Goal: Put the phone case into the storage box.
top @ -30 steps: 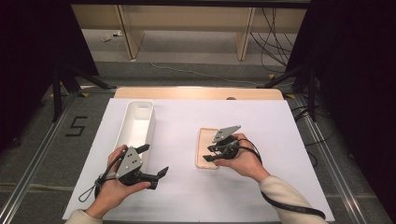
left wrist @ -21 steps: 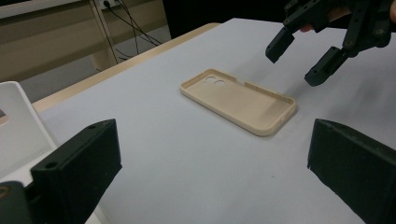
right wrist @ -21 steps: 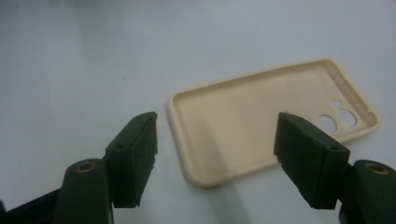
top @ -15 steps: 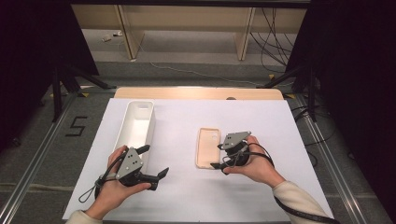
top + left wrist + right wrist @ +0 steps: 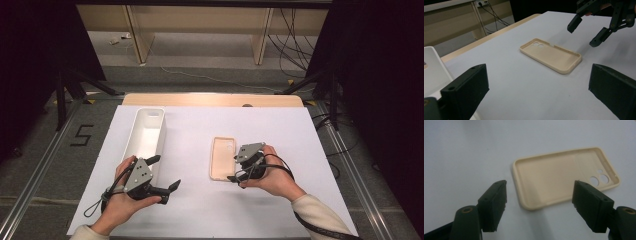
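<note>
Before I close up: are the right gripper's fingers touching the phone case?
Apart. In the right gripper view the fingers stand open short of the phone case, with bare white table showing between them and its near end.

White sheet (image 5: pixel 200 210) covers wooden table (image 5: pixel 210 99). Long white bin (image 5: pixel 146 135) lies on sheet's left part, open side up, running away from near edge. Wooden shelving (image 5: pixel 200 30) stands beyond table's far edge. Black cables (image 5: pixel 292 35) hang and trail on floor at far right. Floor mark "5" (image 5: pixel 82 135) sits left of table. Metal rails (image 5: pixel 30 185) flank both sides.
</note>
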Demonstrator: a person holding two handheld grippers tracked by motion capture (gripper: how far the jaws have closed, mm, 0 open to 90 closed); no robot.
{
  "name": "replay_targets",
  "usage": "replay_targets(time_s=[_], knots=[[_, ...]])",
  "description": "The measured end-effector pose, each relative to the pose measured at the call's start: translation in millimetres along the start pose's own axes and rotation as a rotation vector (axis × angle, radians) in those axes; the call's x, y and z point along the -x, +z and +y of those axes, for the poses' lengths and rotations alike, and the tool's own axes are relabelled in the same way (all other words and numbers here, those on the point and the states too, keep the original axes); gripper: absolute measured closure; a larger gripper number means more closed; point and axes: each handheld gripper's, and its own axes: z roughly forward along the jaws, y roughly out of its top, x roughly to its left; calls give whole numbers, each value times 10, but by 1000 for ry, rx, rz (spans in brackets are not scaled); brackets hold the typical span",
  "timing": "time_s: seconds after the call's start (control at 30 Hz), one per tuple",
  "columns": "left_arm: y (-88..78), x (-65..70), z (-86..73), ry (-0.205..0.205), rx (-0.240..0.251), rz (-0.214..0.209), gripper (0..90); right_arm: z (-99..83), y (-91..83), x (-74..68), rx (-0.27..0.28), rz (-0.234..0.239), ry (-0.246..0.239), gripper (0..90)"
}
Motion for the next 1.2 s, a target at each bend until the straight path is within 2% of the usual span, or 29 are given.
replay_targets(time_s=[0.17,0.6,1.2], knots=[[3,4,3,2,-1,-1,20,27,53,-27,-57,-11,-48,335],[11,5,-2,0,-4,-3,20,131,278,-105,-198,-2,-153,375],[11,6,-4,-1,-3,-6,20,316,521,-126,-304,-17,-256,453]])
